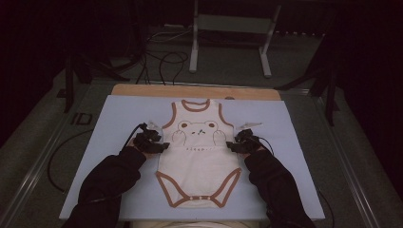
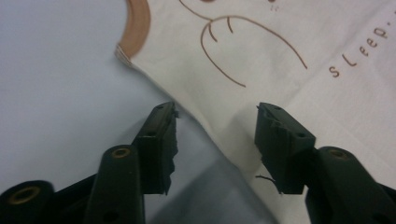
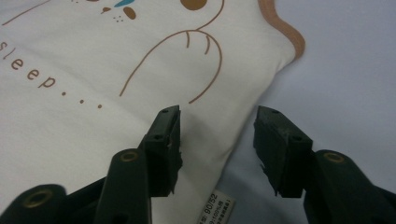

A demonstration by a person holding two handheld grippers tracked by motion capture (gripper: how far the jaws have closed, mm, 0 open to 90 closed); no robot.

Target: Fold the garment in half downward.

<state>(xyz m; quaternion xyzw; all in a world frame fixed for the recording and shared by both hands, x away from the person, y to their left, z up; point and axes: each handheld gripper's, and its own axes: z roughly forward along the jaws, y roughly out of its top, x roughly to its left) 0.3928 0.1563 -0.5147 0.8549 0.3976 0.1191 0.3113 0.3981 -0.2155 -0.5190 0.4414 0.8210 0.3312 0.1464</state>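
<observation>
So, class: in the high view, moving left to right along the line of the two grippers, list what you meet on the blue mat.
Bare blue mat → left gripper at the bodysuit's side edge → cream bodysuit with the bear print → right gripper at the opposite edge → bare mat again.

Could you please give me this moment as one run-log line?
item: baby bodysuit flat on blue mat | left gripper: open, astride side edge | right gripper: open, astride opposite edge
</observation>
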